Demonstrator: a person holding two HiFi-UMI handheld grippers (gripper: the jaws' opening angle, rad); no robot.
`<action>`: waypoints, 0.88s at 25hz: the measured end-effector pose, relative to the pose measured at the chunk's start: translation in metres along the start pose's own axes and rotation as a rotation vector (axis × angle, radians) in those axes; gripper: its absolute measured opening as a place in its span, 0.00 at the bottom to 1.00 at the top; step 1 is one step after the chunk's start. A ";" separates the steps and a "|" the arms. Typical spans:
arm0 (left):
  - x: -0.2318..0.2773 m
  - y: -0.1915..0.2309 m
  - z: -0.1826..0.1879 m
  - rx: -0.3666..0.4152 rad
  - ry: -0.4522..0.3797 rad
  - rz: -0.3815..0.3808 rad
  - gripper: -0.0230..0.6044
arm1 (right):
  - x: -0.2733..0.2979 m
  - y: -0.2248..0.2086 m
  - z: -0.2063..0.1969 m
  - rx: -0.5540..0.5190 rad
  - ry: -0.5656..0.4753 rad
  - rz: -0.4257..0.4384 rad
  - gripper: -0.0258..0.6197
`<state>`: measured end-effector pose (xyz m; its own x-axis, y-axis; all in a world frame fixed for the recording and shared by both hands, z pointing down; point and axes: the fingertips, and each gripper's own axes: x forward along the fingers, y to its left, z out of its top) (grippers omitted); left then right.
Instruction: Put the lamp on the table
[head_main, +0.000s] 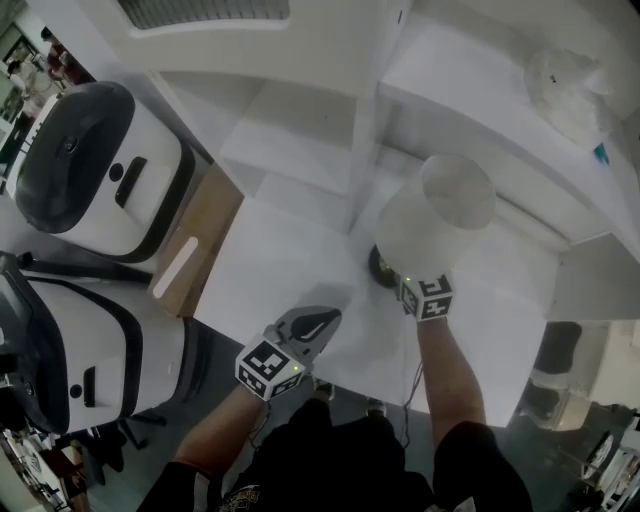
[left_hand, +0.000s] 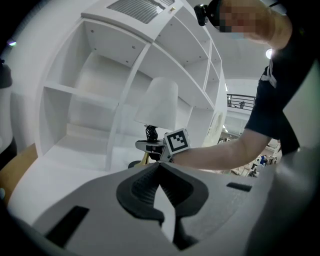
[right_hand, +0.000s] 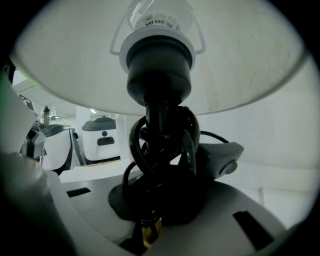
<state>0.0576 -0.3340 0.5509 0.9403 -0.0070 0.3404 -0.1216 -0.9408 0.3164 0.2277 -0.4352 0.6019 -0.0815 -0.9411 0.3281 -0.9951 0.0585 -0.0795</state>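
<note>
The lamp has a white shade (head_main: 440, 212) and a dark round base (head_main: 381, 267) that sits at or just above the white table (head_main: 280, 285); I cannot tell whether it touches. My right gripper (head_main: 408, 286) is shut on the lamp's thin stem below the shade. In the right gripper view the black socket (right_hand: 159, 75), a coiled black cord (right_hand: 150, 145) and a bit of brass stem (right_hand: 150, 231) fill the space between the jaws. My left gripper (head_main: 322, 322) hovers over the table's front part, shut and empty. Its view shows the shade (left_hand: 161, 102) ahead.
A white shelf unit with an upright divider (head_main: 365, 130) stands behind the table. A clear plastic bag (head_main: 570, 85) lies on an upper right shelf. Two white and black machines (head_main: 90, 165) (head_main: 80, 345) stand at the left, next to a brown board (head_main: 200, 240).
</note>
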 end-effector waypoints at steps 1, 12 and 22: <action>0.000 0.000 0.000 -0.001 0.000 0.001 0.05 | 0.001 0.000 0.000 -0.003 0.001 -0.001 0.12; -0.006 -0.003 -0.007 -0.008 0.002 0.004 0.05 | 0.001 0.002 -0.003 -0.028 -0.023 -0.011 0.12; -0.016 -0.006 -0.012 -0.005 0.005 -0.009 0.05 | -0.003 0.007 -0.007 -0.025 -0.058 -0.024 0.13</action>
<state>0.0396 -0.3245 0.5544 0.9398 0.0030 0.3418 -0.1147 -0.9391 0.3238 0.2210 -0.4296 0.6065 -0.0547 -0.9600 0.2745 -0.9979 0.0431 -0.0481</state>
